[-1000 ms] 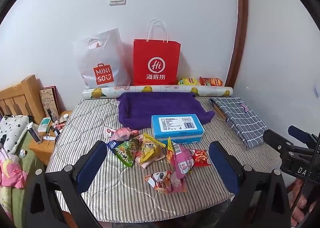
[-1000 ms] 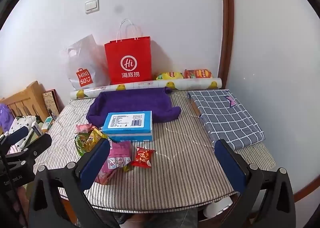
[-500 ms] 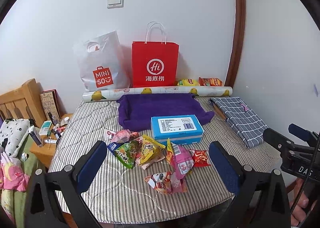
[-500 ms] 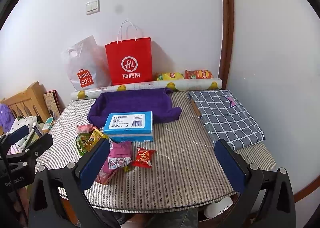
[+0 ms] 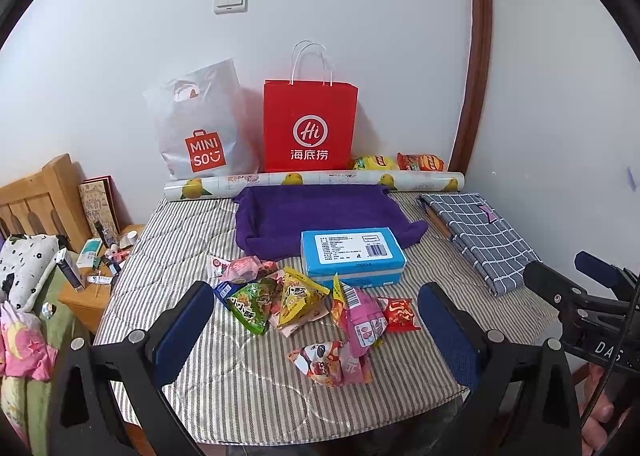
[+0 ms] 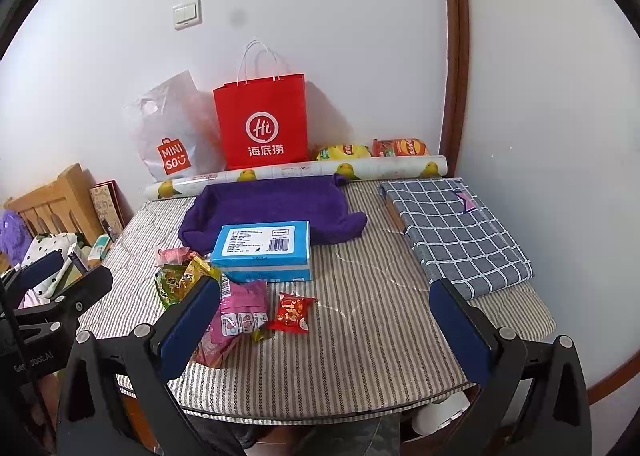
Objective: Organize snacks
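Note:
Several small snack packets lie in a loose pile on the striped table: a green one (image 5: 251, 302), a yellow one (image 5: 297, 293), a pink one (image 5: 362, 322), a red one (image 5: 398, 314) (image 6: 291, 312) and a pink-and-brown one (image 5: 330, 363) nearest me. Behind the pile sits a blue box (image 5: 351, 256) (image 6: 265, 250), resting partly on a purple cloth tray (image 5: 316, 215). My left gripper (image 5: 316, 330) hangs open above the table's front edge, short of the pile. My right gripper (image 6: 324, 330) is open too, to the right of the packets. Neither holds anything.
A red paper bag (image 5: 310, 125) and a white Miniso bag (image 5: 200, 127) lean on the back wall behind a paper roll (image 5: 316, 179). Two chip bags (image 5: 400, 163) lie at back right. A folded checked cloth (image 6: 456, 232) covers the right side. A cluttered bedside stand (image 5: 94, 276) is left.
Both grippers have risen and tilted slightly, so the table sits a little lower in both views. Nothing on the table has moved.

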